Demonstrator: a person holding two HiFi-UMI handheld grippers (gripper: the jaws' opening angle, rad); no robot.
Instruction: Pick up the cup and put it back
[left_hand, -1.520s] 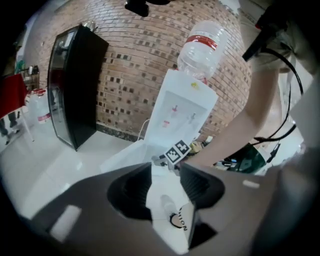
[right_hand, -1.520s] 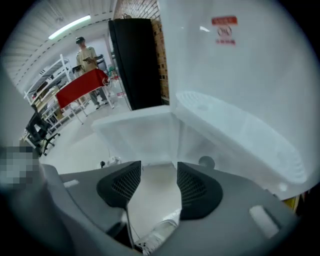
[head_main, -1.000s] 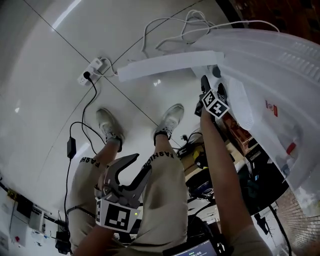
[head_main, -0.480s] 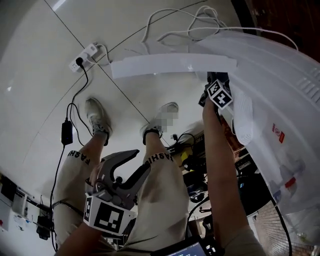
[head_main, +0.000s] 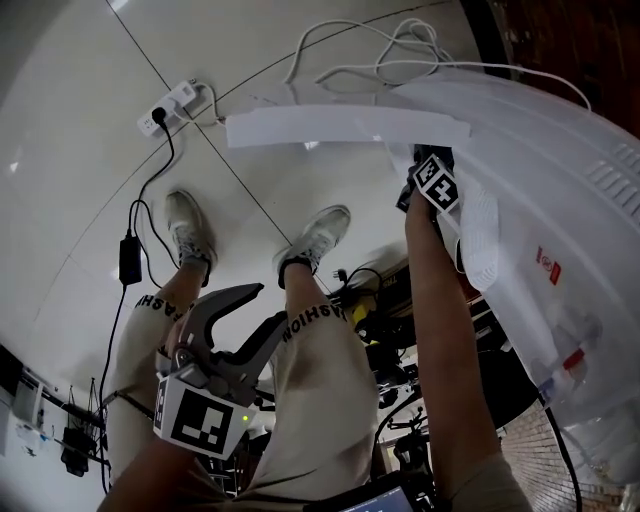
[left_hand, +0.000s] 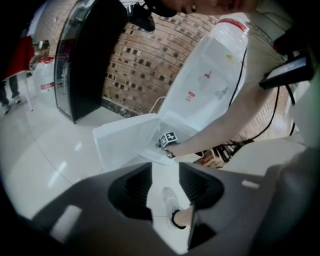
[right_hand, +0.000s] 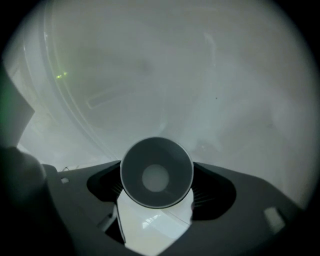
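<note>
In the right gripper view a grey paper cup (right_hand: 156, 179) faces me mouth-first, sitting between the jaws of my right gripper (right_hand: 156, 186). The jaws have just been closing, and their pads press on its sides. Behind the cup is the inside of a big translucent white plastic bag (right_hand: 165, 75). The head view shows this right gripper (head_main: 428, 168) reaching into the bag (head_main: 545, 170), its tips hidden. My left gripper (head_main: 264, 306) hangs open over the person's legs. Its jaws have closed slightly, and they hold nothing. The left gripper view shows the left gripper (left_hand: 165, 172) with only floor and a shoe between its jaws.
A white power strip (head_main: 170, 103) with cables and a black adapter (head_main: 129, 260) lie on the glossy floor at left. Dark clutter and wires (head_main: 385, 335) sit beside the right leg. A black cabinet (left_hand: 85, 55) and brick wall (left_hand: 145, 60) stand beyond the bag.
The right gripper has edged further up into the bag's mouth. The left gripper has drifted down and to the left in the head view, its jaws slightly narrower.
</note>
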